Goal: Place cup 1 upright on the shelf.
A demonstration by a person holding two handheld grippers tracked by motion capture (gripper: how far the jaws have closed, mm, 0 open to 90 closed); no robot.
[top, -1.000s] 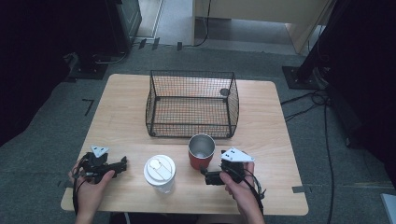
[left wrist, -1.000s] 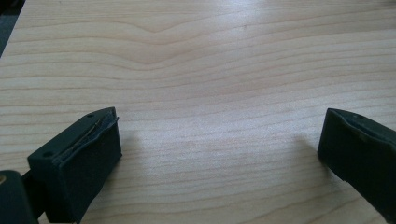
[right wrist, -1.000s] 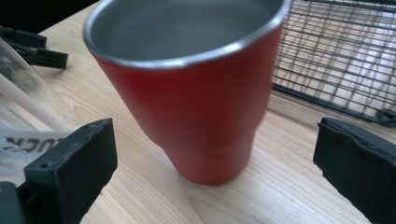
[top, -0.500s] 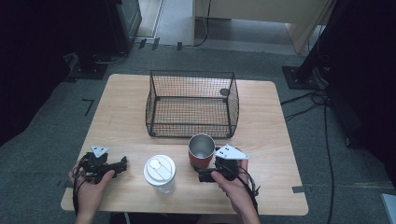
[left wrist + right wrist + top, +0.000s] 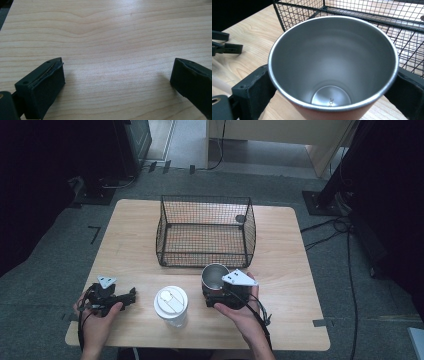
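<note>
The steel cup (image 5: 214, 276) stands upright on the wooden counter (image 5: 135, 255), just in front of the wire basket (image 5: 205, 231) and close to its near wall. Its inside is bare metal and empty, with a reddish outer wall showing below the rim in the right gripper view (image 5: 329, 113).

The right gripper (image 5: 216, 296) sits around the cup from the person's side. In its own view one black jaw stands against the cup's left flank and the other against its right flank, so the cup fills the gap between them. The jaws have just been closing with the cup between them; both lie right at the wall, but whether they press on it firmly cannot be told for sure. The right hand (image 5: 245, 312) holds the gripper from behind, with the grey three-cornered plate on top.

To the left of the cup, near but apart, stands a white lidded cup (image 5: 171, 304). Farther left, well apart from both, the left gripper (image 5: 131, 295) rests low over the counter in the left hand (image 5: 95, 320). Its jaws stand wide apart, with bare wood grain between them in the left gripper view (image 5: 117, 75).

A small dark round thing (image 5: 240, 218) hangs at the basket's far right wall.
</note>
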